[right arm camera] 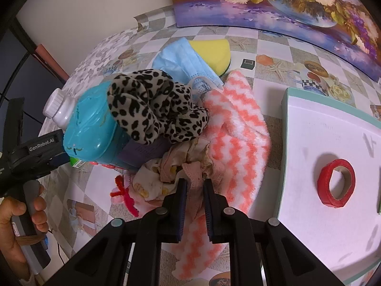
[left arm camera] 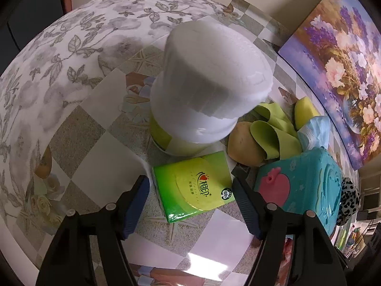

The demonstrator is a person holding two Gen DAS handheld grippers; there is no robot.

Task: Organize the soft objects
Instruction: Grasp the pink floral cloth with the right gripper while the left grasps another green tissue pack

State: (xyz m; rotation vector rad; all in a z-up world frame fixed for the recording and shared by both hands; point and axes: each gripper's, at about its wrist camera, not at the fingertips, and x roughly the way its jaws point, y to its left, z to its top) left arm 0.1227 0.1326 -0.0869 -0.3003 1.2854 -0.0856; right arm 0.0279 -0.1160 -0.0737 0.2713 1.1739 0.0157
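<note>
Green tissue pack (left arm camera: 194,186) lies between the left gripper's (left arm camera: 190,205) wide-open jaws; right gripper (right arm camera: 194,205) pinches pink cloth (right arm camera: 193,178).

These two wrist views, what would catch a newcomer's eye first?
Probably the leopard-print fabric heaped on the teal container at the left of the right wrist view, beside the pink zigzag towel. In the left wrist view, the big white tissue roll looms centrally, with the green tissue pack between the open left hand-held gripper fingers.
</note>
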